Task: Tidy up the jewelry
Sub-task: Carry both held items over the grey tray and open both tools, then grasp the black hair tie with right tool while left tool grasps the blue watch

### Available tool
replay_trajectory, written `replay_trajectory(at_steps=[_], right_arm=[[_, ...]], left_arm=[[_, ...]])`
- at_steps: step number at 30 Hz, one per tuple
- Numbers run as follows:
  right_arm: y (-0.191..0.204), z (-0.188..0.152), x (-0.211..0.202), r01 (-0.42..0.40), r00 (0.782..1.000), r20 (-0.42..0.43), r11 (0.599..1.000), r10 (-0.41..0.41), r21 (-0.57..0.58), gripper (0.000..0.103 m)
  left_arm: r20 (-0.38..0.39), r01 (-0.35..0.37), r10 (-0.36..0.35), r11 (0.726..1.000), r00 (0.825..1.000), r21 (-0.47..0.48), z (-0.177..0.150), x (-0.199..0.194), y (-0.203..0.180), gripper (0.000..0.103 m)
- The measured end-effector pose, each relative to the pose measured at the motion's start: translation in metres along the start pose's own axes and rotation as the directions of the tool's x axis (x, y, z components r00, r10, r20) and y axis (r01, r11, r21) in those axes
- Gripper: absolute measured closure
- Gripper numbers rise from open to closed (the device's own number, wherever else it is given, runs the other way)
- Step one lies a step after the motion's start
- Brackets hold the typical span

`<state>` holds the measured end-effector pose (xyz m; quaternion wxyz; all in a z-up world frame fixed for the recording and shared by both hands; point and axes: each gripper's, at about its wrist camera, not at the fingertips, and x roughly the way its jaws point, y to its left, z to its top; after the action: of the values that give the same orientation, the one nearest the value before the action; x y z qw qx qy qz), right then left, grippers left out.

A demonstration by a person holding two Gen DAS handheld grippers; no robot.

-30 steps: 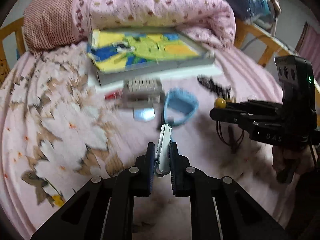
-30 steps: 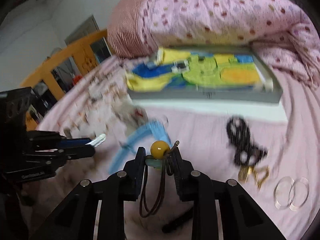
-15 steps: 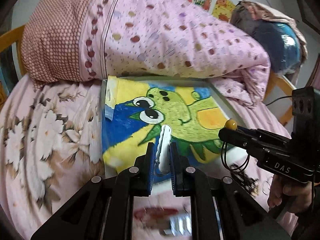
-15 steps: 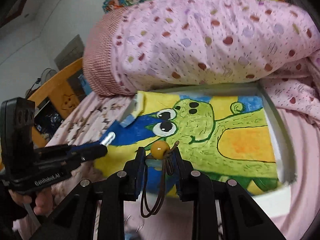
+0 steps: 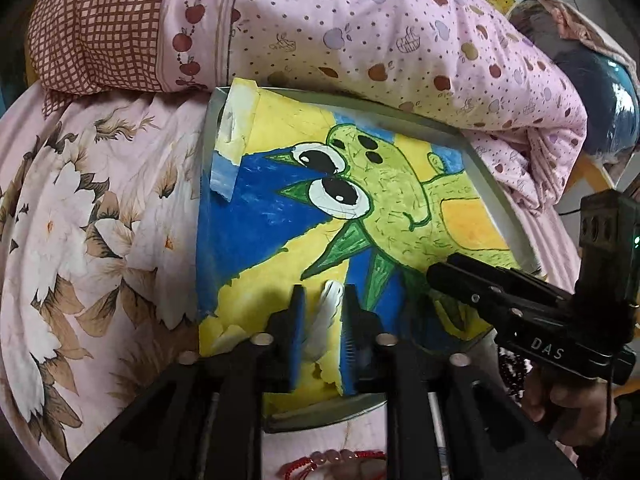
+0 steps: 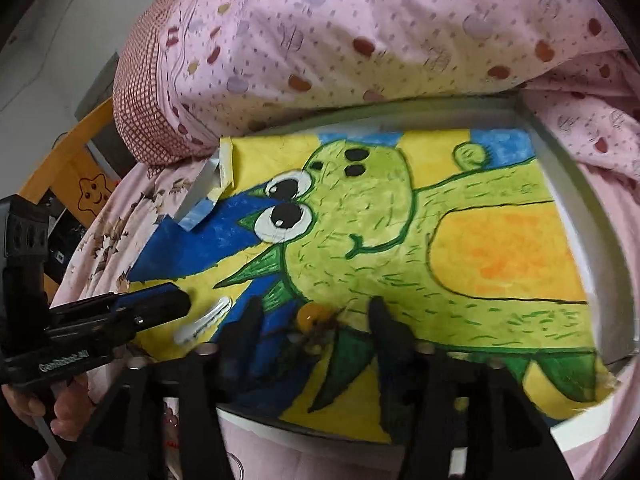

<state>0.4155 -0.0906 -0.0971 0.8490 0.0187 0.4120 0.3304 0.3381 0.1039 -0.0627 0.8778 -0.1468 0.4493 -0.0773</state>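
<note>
Two grippers are held low over a painted tray, each with a piece of jewelry between its fingers. The left gripper [image 5: 322, 334] is opened wide, and a white hair clip [image 5: 326, 318] is seen leaning loose between its blue pads, apparently being let go onto the tray [image 5: 496, 196], which is judged to be the collecting place. The right gripper [image 6: 314, 322] is likewise spread, with a yellow bead on a brown cord [image 6: 310, 316] lying in the gap; blur makes it uncertain whether the bead is touched by either finger. In the right wrist view the clip is found at 9 o'clock of the bead, just beside the left tool's tip, so the two pieces are set close together near the tray's front edge. A red beaded bracelet [image 5: 332, 460] is left on the floral sheet [image 5: 100, 240] at 6 o'clock, below the tray, partly hidden by the left tool. Nothing is seen blocking the tray's painted surface. At 12 o'clock the tray's far edge is overhung by a folded pink quilt [image 5: 360, 32], and a wooden bed frame [image 6: 60, 168] is glimpsed at 9 o'clock.
</note>
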Motion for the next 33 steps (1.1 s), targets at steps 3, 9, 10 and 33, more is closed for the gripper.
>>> replay_trajectory(at_steps=[3, 9, 10, 33], right_arm=[[-0.001, 0.0, -0.02, 0.009, 0.999, 0.037, 1.0, -0.008, -0.008, 0.04], [-0.003, -0.016, -0.091, -0.001, 0.986, 0.169, 0.999, 0.008, -0.042, 0.017], [-0.003, -0.022, -0.105, -0.01, 0.982, 0.186, 0.999, 0.019, -0.049, 0.013], [0.042, -0.189, -0.179, 0.011, 1.0, -0.001, 0.952, -0.012, -0.307, 0.005]], left_arm=[[0.053, 0.016, -0.014, 0.999, 0.998, -0.032, 0.001, -0.014, -0.002, 0.055], [0.184, 0.001, 0.006, 0.999, 0.983, -0.039, -0.01, -0.065, -0.019, 0.035], [0.191, -0.003, 0.008, 1.0, 0.982, -0.026, -0.012, -0.07, -0.023, 0.033], [0.02, 0.072, -0.079, 0.97, 0.997, 0.233, -0.155, -0.099, -0.089, 0.017]])
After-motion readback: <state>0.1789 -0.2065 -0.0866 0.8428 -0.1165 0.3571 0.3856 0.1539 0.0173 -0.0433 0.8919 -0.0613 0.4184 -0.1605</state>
